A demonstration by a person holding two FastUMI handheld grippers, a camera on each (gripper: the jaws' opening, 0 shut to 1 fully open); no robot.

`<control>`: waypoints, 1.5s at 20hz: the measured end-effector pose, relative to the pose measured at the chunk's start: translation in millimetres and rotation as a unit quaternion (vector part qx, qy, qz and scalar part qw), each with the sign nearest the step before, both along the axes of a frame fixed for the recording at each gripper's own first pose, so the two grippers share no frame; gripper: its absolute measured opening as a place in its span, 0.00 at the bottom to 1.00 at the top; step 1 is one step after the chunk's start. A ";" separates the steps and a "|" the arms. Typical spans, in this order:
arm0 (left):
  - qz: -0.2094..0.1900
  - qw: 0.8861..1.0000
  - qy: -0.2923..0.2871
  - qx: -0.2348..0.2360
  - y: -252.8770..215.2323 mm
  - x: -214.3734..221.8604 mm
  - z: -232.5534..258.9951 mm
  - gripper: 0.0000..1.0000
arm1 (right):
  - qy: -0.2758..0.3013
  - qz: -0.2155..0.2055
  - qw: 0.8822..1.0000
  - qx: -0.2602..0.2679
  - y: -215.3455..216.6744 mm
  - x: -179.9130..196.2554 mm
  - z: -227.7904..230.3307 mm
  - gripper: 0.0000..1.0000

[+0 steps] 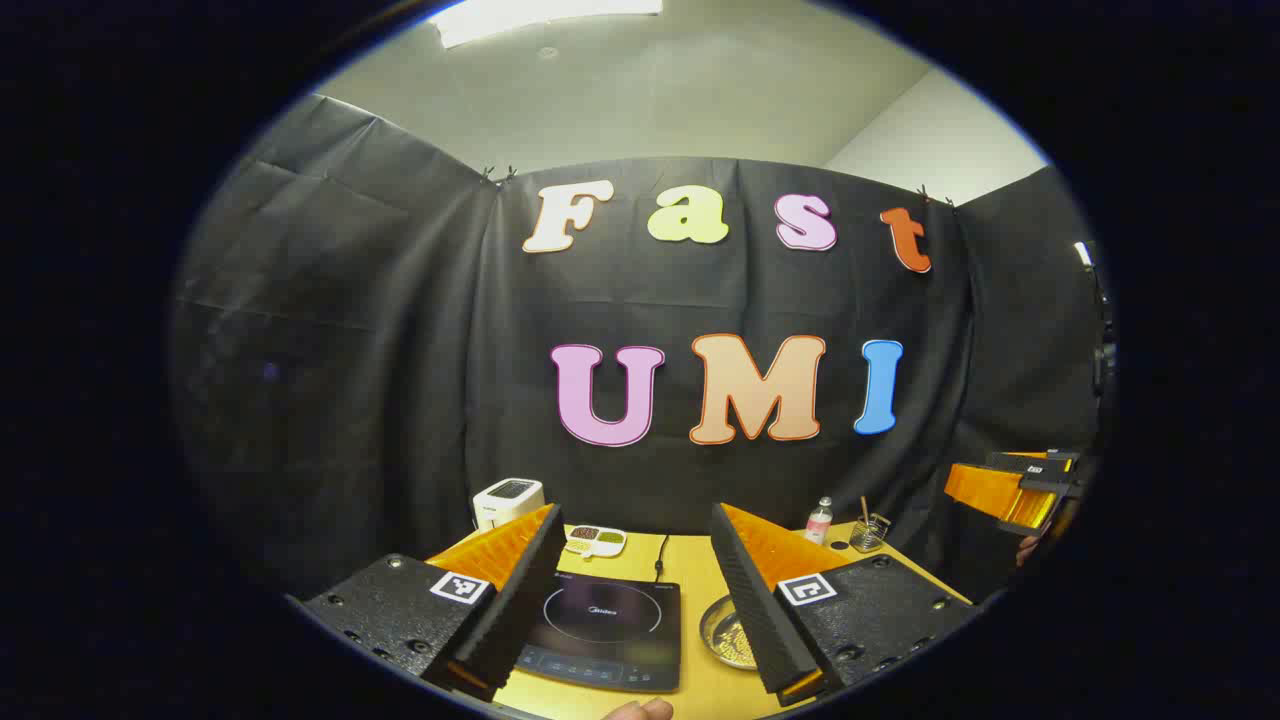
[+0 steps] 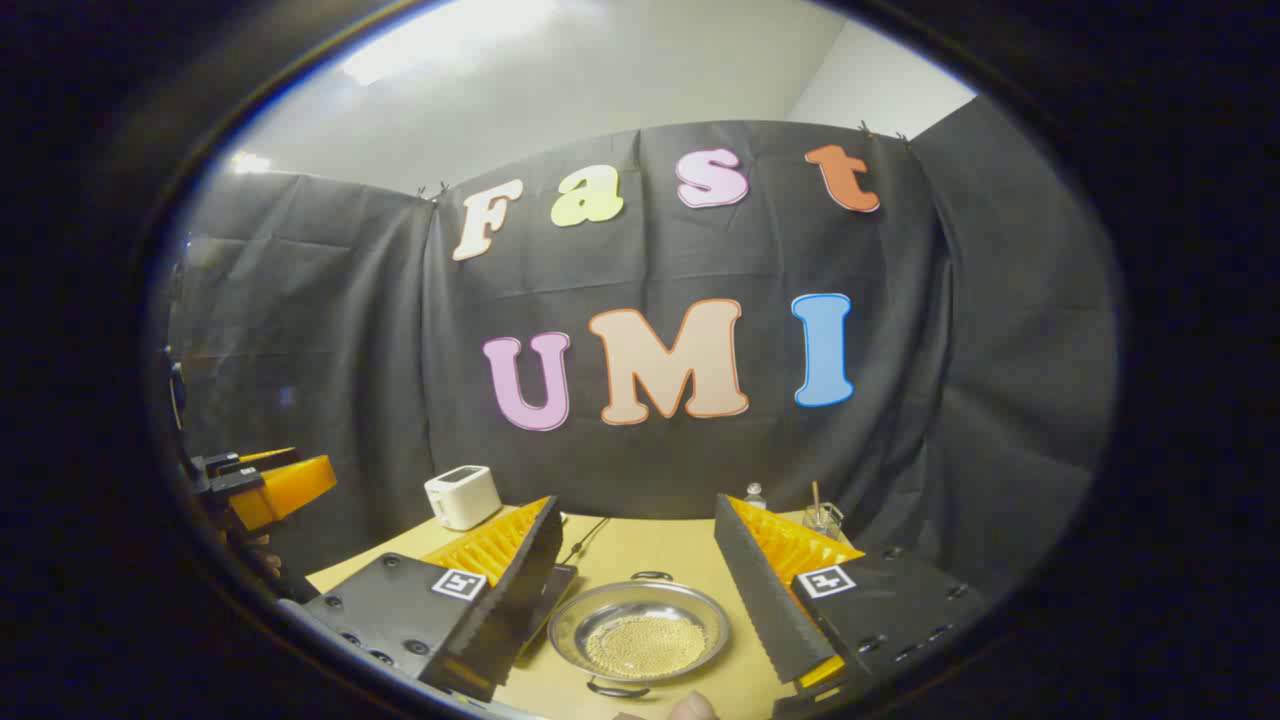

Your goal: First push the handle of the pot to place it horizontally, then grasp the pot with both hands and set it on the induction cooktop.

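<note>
A shallow silver pot (image 2: 640, 630) with two small loop handles sits on the yellow table (image 2: 650, 545), one handle toward the wall and one toward me; something yellow and grainy covers its bottom. My right gripper (image 2: 636, 505) hovers open above it, apart from it. In the left gripper view, the black induction cooktop (image 1: 605, 630) lies below my open left gripper (image 1: 635, 520), and the pot (image 1: 728, 635) peeks out to its right, half hidden by a finger. The right gripper (image 1: 1015, 490) hangs at the far right. The left gripper (image 2: 265, 485) shows at the far left of the right gripper view.
A white appliance (image 1: 508, 500) stands at the back left by the wall. A small dish of spices (image 1: 597, 540) lies behind the cooktop. A bottle (image 1: 818, 520) and a glass with a stick (image 1: 868, 535) stand at the back right. A person's fingertip (image 2: 690, 708) shows at the bottom edge.
</note>
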State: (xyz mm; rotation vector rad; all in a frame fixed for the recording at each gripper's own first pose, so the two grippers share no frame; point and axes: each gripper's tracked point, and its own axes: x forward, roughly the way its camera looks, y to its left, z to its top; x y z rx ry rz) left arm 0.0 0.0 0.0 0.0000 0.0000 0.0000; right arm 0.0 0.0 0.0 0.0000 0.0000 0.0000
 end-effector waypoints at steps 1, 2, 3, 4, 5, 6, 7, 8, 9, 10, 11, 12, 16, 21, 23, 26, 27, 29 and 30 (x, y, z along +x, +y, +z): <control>0.001 1.000 -0.001 -0.002 -4.1 0.4 1.4 0.84 | 0.005 0.004 1.000 0.002 -3.7 2.1 -5.6 0.94; 0.003 1.000 -0.003 -0.002 -7.6 1.2 1.5 0.84 | 0.007 0.005 1.000 0.004 -7.8 3.2 -9.2 0.96; 0.005 1.000 0.000 -0.001 -7.9 1.9 -0.7 0.84 | 0.011 0.003 1.000 0.006 -12.2 4.2 -11.5 0.94; 0.005 1.000 0.007 0.000 -8.0 2.4 -6.7 0.84 | 0.016 -0.002 1.000 0.009 -17.1 4.0 -13.2 0.94; 0.002 1.000 0.013 -0.001 -7.2 3.0 -9.4 0.86 | 0.011 -0.005 1.000 0.014 -19.6 2.3 -8.7 0.94; -0.002 1.000 0.012 -0.002 -8.1 6.6 -8.9 0.88 | 0.004 -0.013 1.000 0.014 -22.5 2.5 -3.6 0.94; 0.000 1.000 0.023 0.001 -4.3 9.3 -11.2 0.89 | 0.012 -0.022 1.000 0.014 -26.3 2.4 -2.5 0.95; 0.001 1.000 0.029 0.002 0.5 8.9 -15.6 0.89 | 0.014 -0.018 1.000 0.018 -21.1 1.2 -5.8 0.92; 0.002 1.000 0.023 0.002 2.5 10.9 -11.5 0.90 | 0.010 -0.017 1.000 0.015 -18.2 4.6 -3.1 0.95; 0.006 1.000 0.023 0.002 6.5 13.5 -10.8 0.84 | 0.010 -0.020 1.000 0.005 -20.2 7.5 -2.0 0.95; 0.005 1.000 0.029 -0.001 7.6 13.9 -12.5 0.84 | 0.014 -0.024 1.000 0.002 -20.8 9.5 -2.2 0.92; 0.002 0.999 0.033 -0.004 6.4 13.0 -15.3 0.84 | 0.015 -0.024 1.000 0.010 -17.2 9.9 -3.0 0.92; -0.009 1.000 0.030 0.000 5.9 15.6 -15.7 0.84 | 0.017 -0.020 1.000 0.012 -4.8 13.3 -4.8 0.92; -0.011 0.999 0.033 -0.004 14.0 18.2 -18.0 0.89 | 0.043 -0.011 0.999 0.007 13.4 17.9 -20.2 0.92; -0.011 0.999 0.039 -0.005 17.7 18.9 -23.4 0.89 | 0.055 -0.005 0.998 0.009 24.5 22.2 -27.8 0.92; -0.008 0.999 0.041 -0.012 25.9 21.3 -27.3 0.89 | 0.070 0.004 0.998 0.005 39.5 28.0 -37.1 0.91; -0.008 0.999 0.042 -0.012 28.6 21.9 -28.1 0.84 | 0.073 0.006 0.997 0.002 42.4 29.1 -38.7 0.82; -0.006 0.999 0.044 -0.012 34.6 23.2 -31.0 0.89 | 0.085 0.013 0.996 0.001 52.4 33.7 -47.4 0.67; -0.005 0.999 0.044 -0.015 37.4 24.1 -32.9 0.89 | 0.095 0.016 0.995 0.000 55.9 34.9 -54.8 0.67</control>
